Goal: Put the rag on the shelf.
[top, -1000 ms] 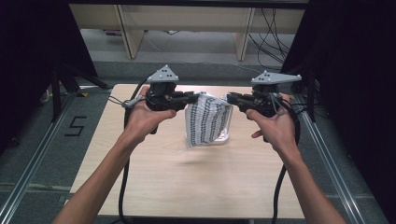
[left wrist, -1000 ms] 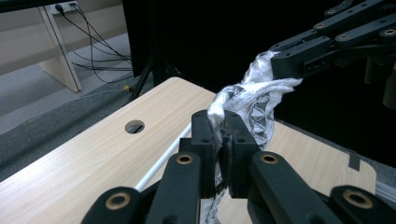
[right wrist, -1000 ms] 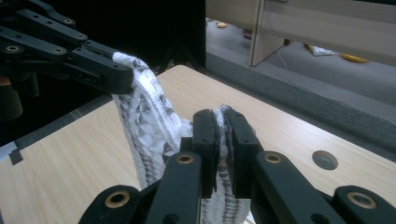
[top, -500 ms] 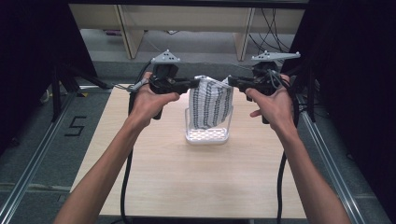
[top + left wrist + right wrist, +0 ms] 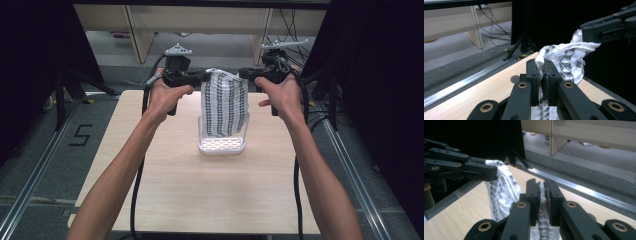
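- A lab or test room set up for recording is suggested, not a home
- A plain light wooden table (image 5: 165,195) is placed on grey carpet (image 5: 30,165), with metal floor rails (image 5: 35,172) laid along both sides
- A number five (image 5: 80,135) is marked on the floor in black tape
- Black curtains (image 5: 380,75) are hung at left and right, and a black tripod stand (image 5: 522,43) is seen beside them
- Loose cables (image 5: 290,25) are strung behind pale wooden bench legs (image 5: 137,32) at the back

Both arms outstretched, left tool (image 5: 204,77) and right tool (image 5: 243,75) clamped shut, tips facing inward.
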The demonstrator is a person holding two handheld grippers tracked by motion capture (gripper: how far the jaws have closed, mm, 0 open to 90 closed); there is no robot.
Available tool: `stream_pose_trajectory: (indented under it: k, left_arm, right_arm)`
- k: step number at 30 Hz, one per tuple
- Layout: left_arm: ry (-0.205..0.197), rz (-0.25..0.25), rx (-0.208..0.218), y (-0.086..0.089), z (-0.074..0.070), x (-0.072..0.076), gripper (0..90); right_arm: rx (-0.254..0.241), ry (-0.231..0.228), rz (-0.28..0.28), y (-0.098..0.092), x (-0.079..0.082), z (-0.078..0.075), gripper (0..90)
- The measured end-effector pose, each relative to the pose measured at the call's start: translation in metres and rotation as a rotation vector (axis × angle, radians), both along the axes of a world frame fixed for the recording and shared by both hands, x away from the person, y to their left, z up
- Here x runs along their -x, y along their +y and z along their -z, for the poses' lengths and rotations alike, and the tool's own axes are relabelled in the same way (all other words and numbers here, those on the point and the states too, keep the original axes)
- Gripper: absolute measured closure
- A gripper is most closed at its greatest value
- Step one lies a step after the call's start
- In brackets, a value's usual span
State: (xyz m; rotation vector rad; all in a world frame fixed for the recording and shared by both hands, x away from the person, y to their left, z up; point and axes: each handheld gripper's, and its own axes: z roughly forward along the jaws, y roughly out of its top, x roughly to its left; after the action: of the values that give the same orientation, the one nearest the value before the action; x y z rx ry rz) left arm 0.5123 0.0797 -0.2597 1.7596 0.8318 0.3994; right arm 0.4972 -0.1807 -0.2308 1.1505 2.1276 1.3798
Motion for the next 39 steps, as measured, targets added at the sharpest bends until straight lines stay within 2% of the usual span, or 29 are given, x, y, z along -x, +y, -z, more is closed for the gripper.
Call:
stream_pose_trajectory:
  k: [1,5,9,13,17,20,22,24,30,34,39]
  left_arm:
    - [0.001,-0.005,0.016,0.001,0.002,-0.004,83.8]
    - [0.018,-0.025,0.031,0.000,0.009,-0.015,83.6]
    - [0.023,-0.037,0.043,-0.003,0.015,-0.024,83.6]
    - [0.032,-0.056,0.034,-0.003,0.020,-0.031,83.6]
    - [0.039,-0.073,0.024,-0.004,0.027,-0.038,83.5]
    - [0.053,-0.087,0.015,-0.005,0.031,-0.043,83.2]
    - [0.059,-0.092,0.033,-0.005,0.036,-0.047,82.8]
    - [0.072,-0.087,0.026,-0.005,0.041,-0.050,82.4]
    - [0.109,-0.102,0.013,-0.005,0.058,-0.056,81.3]
    - [0.135,-0.086,-0.007,-0.007,0.070,-0.059,79.5]
    - [0.158,-0.101,-0.019,-0.007,0.081,-0.063,79.4]
  right_arm:
    - [0.000,0.003,0.005,0.001,-0.004,0.002,82.7]
    - [-0.011,0.024,0.025,0.002,-0.020,0.007,83.1]
    - [-0.012,0.026,0.041,0.000,-0.033,0.015,83.2]
    - [-0.035,0.045,0.047,0.000,-0.042,0.021,83.2]
    - [-0.019,0.049,0.043,0.002,-0.054,0.030,82.9]
    - [-0.017,0.065,0.060,0.004,-0.061,0.037,82.7]
    - [-0.022,0.078,0.076,0.005,-0.066,0.042,82.5]
    - [-0.021,0.078,0.075,0.005,-0.071,0.048,82.1]
    - [-0.010,0.119,0.099,0.008,-0.081,0.065,81.7]
    - [0.008,0.140,0.115,0.007,-0.084,0.077,81.3]
    - [-0.011,0.179,0.126,0.006,-0.086,0.092,80.2]
